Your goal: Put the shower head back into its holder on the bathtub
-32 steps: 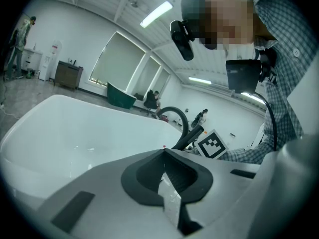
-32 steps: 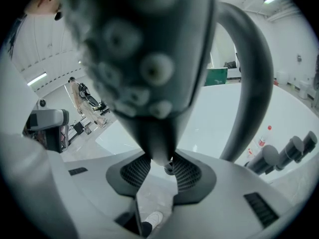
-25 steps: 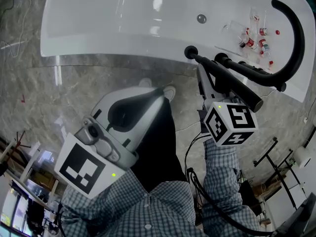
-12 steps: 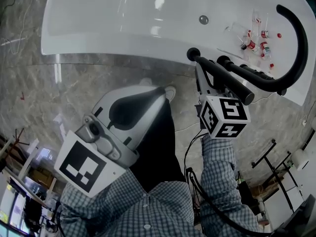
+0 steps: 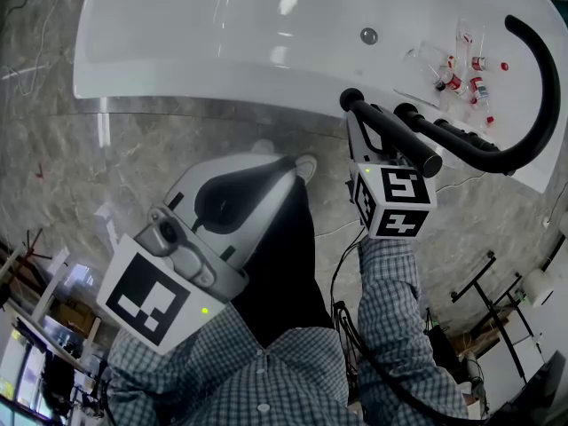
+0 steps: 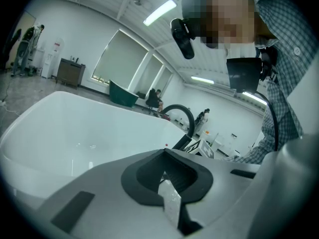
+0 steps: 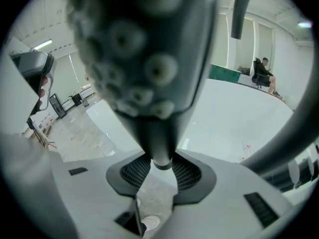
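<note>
The black shower head (image 5: 396,136) lies slanted over the near rim of the white bathtub (image 5: 213,25). My right gripper (image 5: 364,136) is shut on it. In the right gripper view, the nozzle face (image 7: 144,49) fills the top, and the narrow neck sits between the right gripper's (image 7: 160,166) ribbed pads. The shower head's upper end meets a round black fitting (image 5: 351,99) on the rim, but I cannot tell whether it is seated. My left gripper (image 5: 297,165) hangs low by the person's body, shut on nothing, its pads together in the left gripper (image 6: 167,183) view.
A black arched faucet (image 5: 543,96) curves over the tub's right end, with a black knob (image 5: 405,112) beside the fitting. Several small bottles (image 5: 461,69) lie on the tub's ledge. Grey marble floor (image 5: 133,158) lies below the rim, and a cable trails by the person's legs.
My right gripper has moved up and left towards the tub rim with the shower head in it. The left gripper has stayed where it was.
</note>
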`<state>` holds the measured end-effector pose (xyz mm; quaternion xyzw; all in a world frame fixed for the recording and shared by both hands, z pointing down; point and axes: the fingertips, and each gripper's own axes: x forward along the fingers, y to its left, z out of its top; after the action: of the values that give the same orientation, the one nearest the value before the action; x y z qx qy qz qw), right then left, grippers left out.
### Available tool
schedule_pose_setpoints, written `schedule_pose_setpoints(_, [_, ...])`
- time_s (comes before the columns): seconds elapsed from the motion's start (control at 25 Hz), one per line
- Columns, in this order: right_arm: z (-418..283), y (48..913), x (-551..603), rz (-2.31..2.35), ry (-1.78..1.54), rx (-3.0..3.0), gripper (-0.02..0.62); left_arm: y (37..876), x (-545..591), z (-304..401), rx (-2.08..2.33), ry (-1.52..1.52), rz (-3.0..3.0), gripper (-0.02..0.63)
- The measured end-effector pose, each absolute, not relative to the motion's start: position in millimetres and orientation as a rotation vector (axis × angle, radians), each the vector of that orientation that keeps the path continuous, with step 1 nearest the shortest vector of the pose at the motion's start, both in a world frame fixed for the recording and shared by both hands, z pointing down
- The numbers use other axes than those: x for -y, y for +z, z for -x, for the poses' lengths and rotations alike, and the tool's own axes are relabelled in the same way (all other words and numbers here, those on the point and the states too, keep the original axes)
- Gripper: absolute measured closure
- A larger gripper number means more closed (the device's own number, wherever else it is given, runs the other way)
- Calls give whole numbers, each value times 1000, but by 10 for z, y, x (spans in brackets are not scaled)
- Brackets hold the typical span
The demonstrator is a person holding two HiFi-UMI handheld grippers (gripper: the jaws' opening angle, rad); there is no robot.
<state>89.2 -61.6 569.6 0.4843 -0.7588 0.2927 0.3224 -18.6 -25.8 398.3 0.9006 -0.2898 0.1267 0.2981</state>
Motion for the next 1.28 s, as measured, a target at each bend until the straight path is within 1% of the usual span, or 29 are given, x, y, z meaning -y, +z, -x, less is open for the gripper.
schedule_pose_setpoints(0.56, [-850, 5928, 703, -1191, 649, 1913, 462, 3999, 252, 193, 765, 338, -2381, 597])
schedule_pose_setpoints(1.28, [-820, 5954, 748, -1247, 634, 1952, 462, 3987, 189, 219, 746, 333, -2391, 597])
